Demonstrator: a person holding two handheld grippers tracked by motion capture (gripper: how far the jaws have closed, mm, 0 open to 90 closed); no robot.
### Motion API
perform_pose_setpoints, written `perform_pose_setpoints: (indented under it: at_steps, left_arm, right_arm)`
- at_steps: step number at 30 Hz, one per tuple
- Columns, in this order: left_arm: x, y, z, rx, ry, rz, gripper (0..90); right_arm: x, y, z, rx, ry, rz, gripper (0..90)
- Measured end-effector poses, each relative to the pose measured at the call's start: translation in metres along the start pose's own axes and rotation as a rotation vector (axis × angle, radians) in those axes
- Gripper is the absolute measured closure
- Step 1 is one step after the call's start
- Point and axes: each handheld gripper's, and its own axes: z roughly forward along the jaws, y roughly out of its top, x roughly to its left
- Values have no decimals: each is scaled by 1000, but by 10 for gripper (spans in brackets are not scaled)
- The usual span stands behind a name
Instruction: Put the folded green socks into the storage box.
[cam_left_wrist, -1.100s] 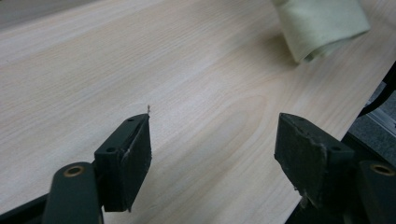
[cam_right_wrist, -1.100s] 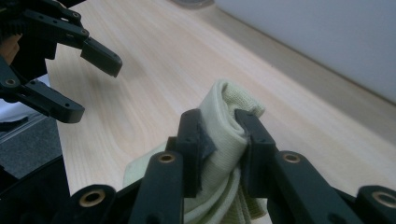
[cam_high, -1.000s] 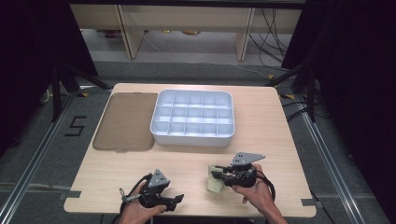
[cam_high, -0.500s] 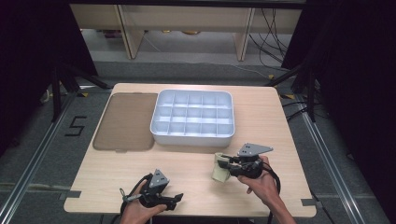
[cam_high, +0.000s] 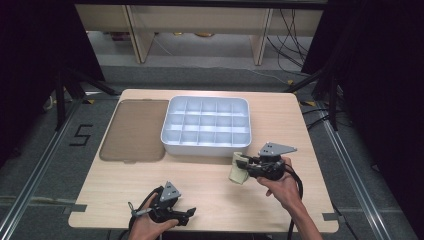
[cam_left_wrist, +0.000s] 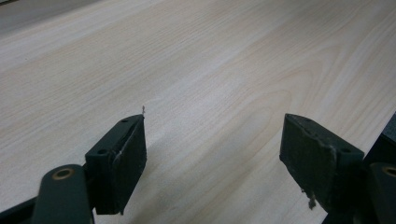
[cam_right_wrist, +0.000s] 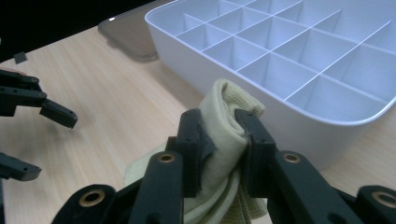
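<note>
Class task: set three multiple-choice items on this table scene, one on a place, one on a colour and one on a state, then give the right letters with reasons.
1. Where does the brown lid lie?
A. left of the white tray
B. inside it
C. right of it

2. What colour is the cloth?
A. red
B. pale yellow
C. black

3. How are the left tongs?
A. shut on the cloth
B. shut on the lid
C. open, holding nothing

Key: 1 A, the lid lies beside the tray's left wall. 2 B, seen in the right tongs. 3 C, bare table shows between the jaws.
</note>
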Motion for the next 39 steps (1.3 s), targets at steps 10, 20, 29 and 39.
perform_pose_setpoints:
  at_steps: [10, 20, 29, 39]
  left_arm:
    - [-2, -1, 2, 3, 0, 2, 215]
    - [1, -1, 1, 13, 3, 18, 214]
    - [1, -1, 1, 5, 16, 12, 214]
    - [1, -1, 1, 12, 6, 9, 218]
  right_arm:
    - [-16, 19, -1, -23, -40, 25, 730]
    - [-28, 42, 4, -8, -106, 1, 730]
    - [-39, 61, 15, 12, -143, -23, 730]
    - [-46, 72, 20, -5, -174, -28, 730]
